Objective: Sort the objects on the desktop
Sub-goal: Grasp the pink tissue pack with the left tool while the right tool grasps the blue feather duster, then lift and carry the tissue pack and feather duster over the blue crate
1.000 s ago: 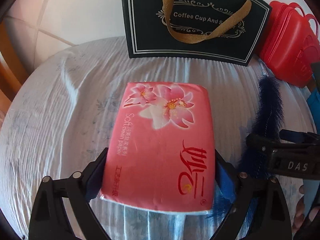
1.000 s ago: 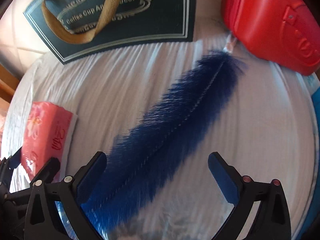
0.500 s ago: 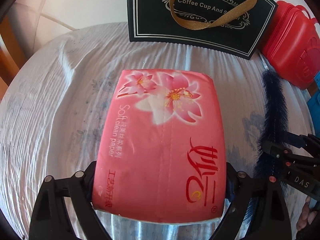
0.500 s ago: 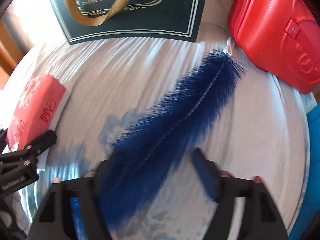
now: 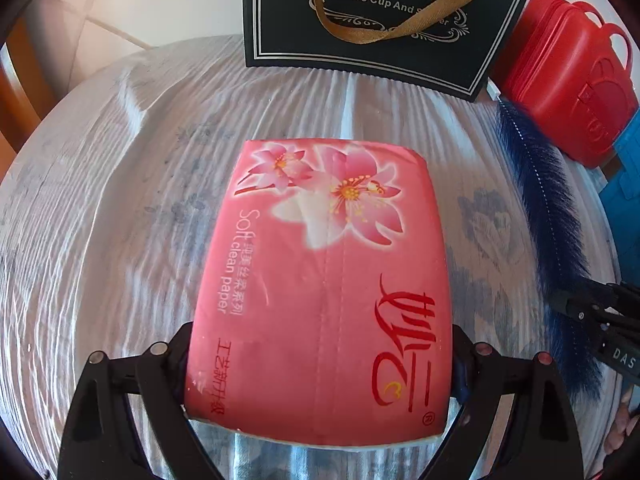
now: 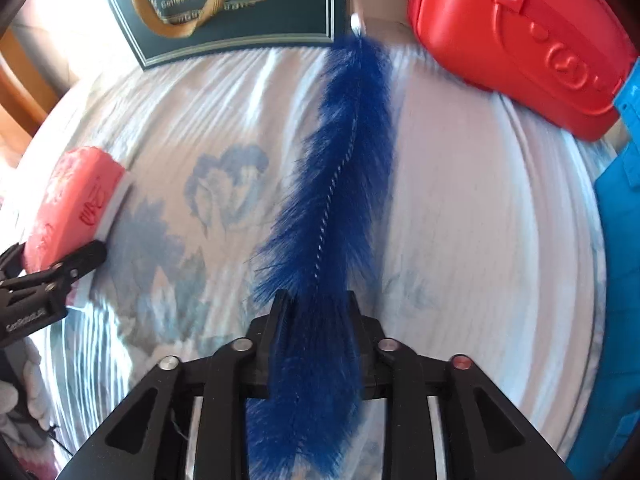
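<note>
A pink tissue pack (image 5: 320, 280) printed with flowers sits between the fingers of my left gripper (image 5: 320, 332), which is shut on its two long sides. The right wrist view shows the same pack (image 6: 68, 200) at the far left. A long, fluffy blue feather (image 6: 344, 140) lies on the tablecloth pointing toward the dark bag. My right gripper (image 6: 316, 300) has its jaws closing on the feather's near end, pads pressing into the fluff. In the left wrist view the feather (image 5: 540, 200) runs along the right side.
A dark gift bag (image 5: 372, 20) with a gold ribbon handle stands at the back. A red hard case (image 5: 568, 92) is at the back right, with something blue (image 6: 624, 240) beside it. The white cloth (image 5: 120, 200) has blue flower prints. Wooden furniture (image 5: 20, 100) shows at left.
The right gripper's jaws have come together around the feather, which has swung from a slant into line with the fingers. The left gripper has shifted a little, still holding the pack.
</note>
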